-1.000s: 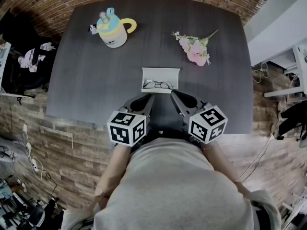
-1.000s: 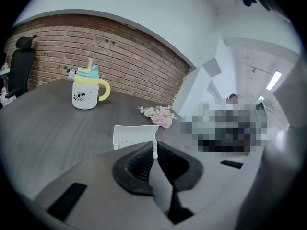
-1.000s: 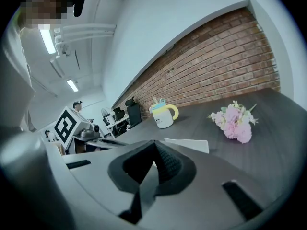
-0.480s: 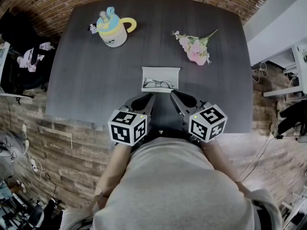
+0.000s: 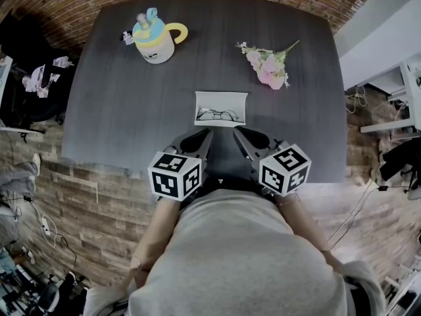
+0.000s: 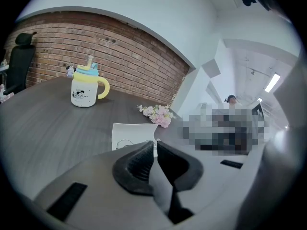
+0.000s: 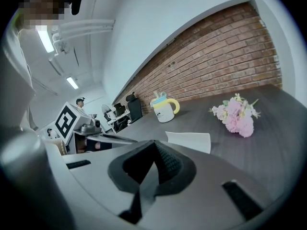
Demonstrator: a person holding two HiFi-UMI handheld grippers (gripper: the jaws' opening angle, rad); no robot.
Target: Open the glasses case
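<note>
Hidden, person: a grey-shirted chest (image 5: 237,255) fills the bottom of the head view and covers the hands behind both marker cubes (image 5: 174,175).
Hidden, table: the near edge of the dark table (image 5: 125,117) lies under the two grippers.
Hidden, glasses case: the white glasses case (image 5: 221,108) lies flat just beyond both sets of fingertips, apart from them. A glasses outline shows on its top, but I cannot tell whether that is print or real frames, nor whether the lid is up. The left fingers cut off its near edge in the left gripper view.
Left gripper (image 5: 208,131): fingers clenched tip to tip, nothing between them.
Right gripper (image 5: 237,130): fingers clenched together, empty.
Change: none since a second ago; grippers and case keep their places.
Around, mug: a white mug (image 5: 155,41) with a yellow handle stands far beyond the left fingers, off to their left.
Around, flowers: pink flowers (image 5: 268,68) lie beyond the right fingers, off to their right.
</note>
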